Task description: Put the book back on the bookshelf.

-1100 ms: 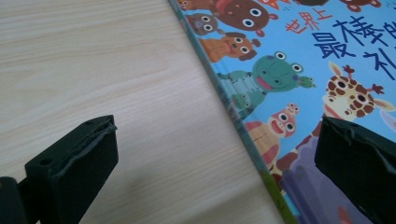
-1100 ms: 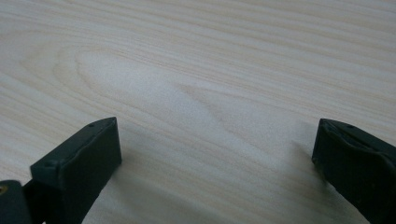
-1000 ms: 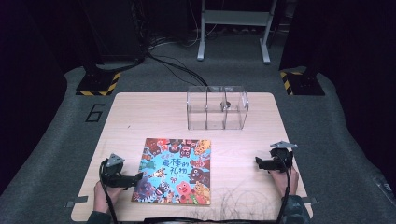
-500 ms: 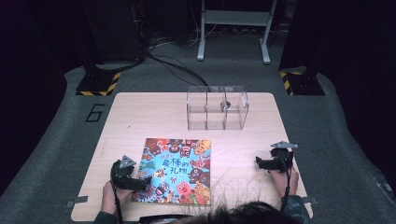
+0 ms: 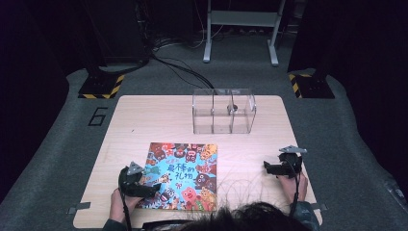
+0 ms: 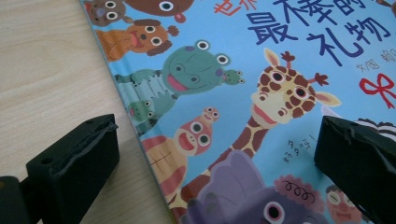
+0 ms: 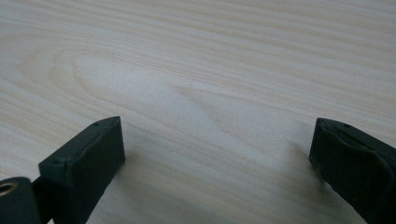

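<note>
Picture book edge sits between the wide-apart left tongs, seen close up.

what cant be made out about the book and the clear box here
- Book: near edge hidden by the person's hair in the high view; title cut off by the frame in the left gripper view.
- Clear box: the small dark thing inside is too small to identify.

**Materials and finishes**

The table was seen as pale wood with a smooth, matt grain. The book was covered in glossy printed paper. The box was made of clear, shiny plastic. The black jaws were shown matt, with roughened edges.
</note>
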